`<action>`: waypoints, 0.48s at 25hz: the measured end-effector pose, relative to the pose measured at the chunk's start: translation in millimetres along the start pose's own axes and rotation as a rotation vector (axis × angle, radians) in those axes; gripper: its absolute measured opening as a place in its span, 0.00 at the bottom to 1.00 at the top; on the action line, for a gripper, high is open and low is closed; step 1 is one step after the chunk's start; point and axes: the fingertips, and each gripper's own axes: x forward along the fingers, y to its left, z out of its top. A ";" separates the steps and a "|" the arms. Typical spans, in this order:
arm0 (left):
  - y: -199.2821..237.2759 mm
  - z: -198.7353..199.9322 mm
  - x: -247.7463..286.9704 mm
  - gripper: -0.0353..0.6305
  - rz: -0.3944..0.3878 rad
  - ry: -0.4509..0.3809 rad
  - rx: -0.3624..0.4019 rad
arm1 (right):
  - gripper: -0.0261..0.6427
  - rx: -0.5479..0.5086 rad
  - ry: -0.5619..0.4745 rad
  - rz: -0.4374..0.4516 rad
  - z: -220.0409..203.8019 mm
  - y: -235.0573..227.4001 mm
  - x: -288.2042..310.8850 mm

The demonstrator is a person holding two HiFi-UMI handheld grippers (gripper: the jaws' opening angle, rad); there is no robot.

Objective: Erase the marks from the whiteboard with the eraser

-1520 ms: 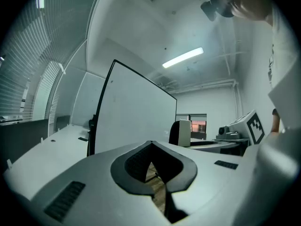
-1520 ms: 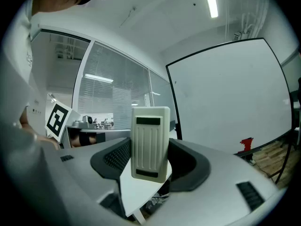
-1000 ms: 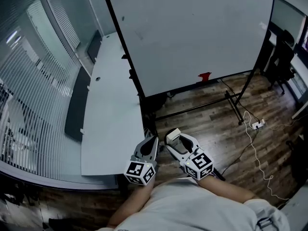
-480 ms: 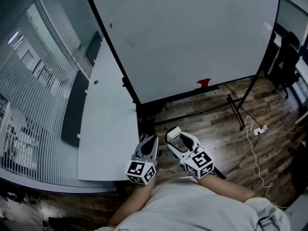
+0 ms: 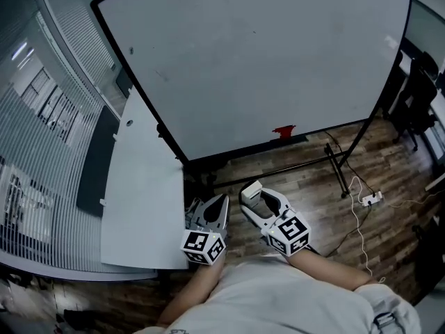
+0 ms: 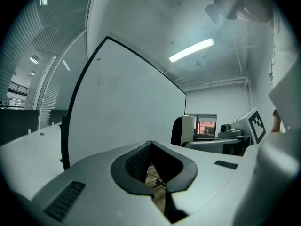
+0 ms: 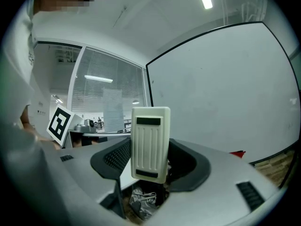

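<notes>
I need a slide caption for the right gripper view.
Right gripper holding the white eraser, with the whiteboard ahead.

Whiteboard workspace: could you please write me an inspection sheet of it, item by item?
Surface: whiteboard on a black stand, mostly clean; faint smudges and a small dark dot at upper left.
Job's things: eraser, cream, upright between the right jaws.
Clutter: small red object at the board's lower edge; what it is, cannot tell.
Grippers: left hand-held gripper shut, empty; right hand-held gripper shut on the eraser; both away from the board.
Cables: white power strip with cord on the wooden floor.
Surroundings: white desk, glass wall with blinds, black chair.
</notes>
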 end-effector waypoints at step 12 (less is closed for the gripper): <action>0.0 -15.4 42.2 0.06 0.022 0.042 -0.004 | 0.41 0.031 0.014 0.009 -10.7 -42.2 4.9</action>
